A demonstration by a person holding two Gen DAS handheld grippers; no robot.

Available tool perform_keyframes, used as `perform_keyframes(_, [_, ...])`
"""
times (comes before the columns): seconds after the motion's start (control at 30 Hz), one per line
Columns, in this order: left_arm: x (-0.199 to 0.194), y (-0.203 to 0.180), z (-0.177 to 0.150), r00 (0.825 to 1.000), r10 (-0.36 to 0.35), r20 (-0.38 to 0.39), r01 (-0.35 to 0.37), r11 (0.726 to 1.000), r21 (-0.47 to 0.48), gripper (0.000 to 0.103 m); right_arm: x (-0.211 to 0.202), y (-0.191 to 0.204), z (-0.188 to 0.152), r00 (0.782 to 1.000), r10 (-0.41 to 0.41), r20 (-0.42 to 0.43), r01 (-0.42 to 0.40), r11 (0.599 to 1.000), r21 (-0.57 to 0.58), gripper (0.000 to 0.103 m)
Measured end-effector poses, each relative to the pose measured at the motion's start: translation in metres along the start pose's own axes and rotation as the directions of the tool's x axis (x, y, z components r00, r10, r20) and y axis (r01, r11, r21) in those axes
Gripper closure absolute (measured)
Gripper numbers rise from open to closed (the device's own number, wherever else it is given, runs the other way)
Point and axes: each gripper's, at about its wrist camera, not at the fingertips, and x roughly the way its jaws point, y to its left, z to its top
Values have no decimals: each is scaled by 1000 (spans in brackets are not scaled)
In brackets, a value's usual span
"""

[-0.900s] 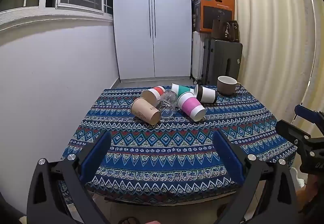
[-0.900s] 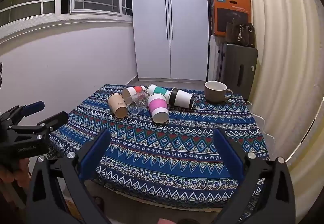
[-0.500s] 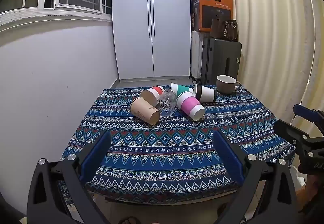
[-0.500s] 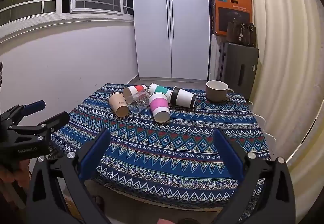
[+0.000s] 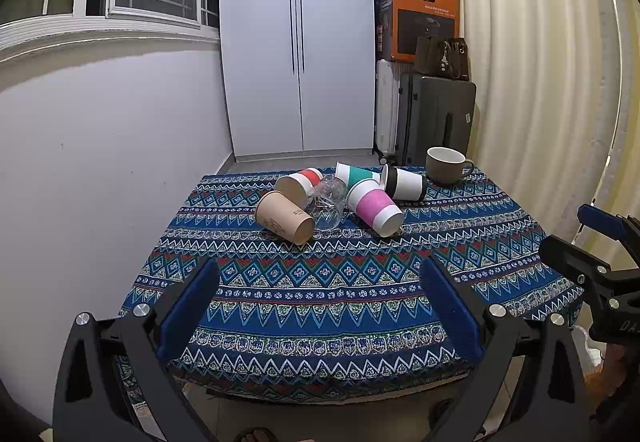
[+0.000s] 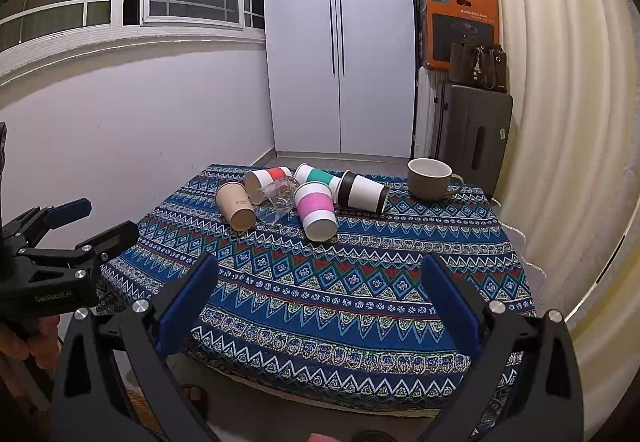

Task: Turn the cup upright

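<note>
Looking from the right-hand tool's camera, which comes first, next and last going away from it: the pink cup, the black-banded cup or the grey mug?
1. Pink cup, lying on its side, centre of the table, nearest the right tool.
2. Black-banded cup, on its side just behind it, slightly right.
3. Grey mug, upright, far right corner.

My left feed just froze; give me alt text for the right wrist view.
Five paper cups and a clear plastic cup lie tipped in a cluster on the far part of a blue patterned tablecloth, beside an upright grey ceramic mug. The right claw hangs open at the near edge, empty.
</note>
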Motion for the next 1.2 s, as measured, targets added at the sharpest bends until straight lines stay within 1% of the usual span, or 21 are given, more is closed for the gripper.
perform_keyframes(1.2, [3, 2, -3, 1000, -2, -2, 2, 1000, 1, 6, 2, 1, -1, 1000, 1, -3, -1, 1000, 0, 3])
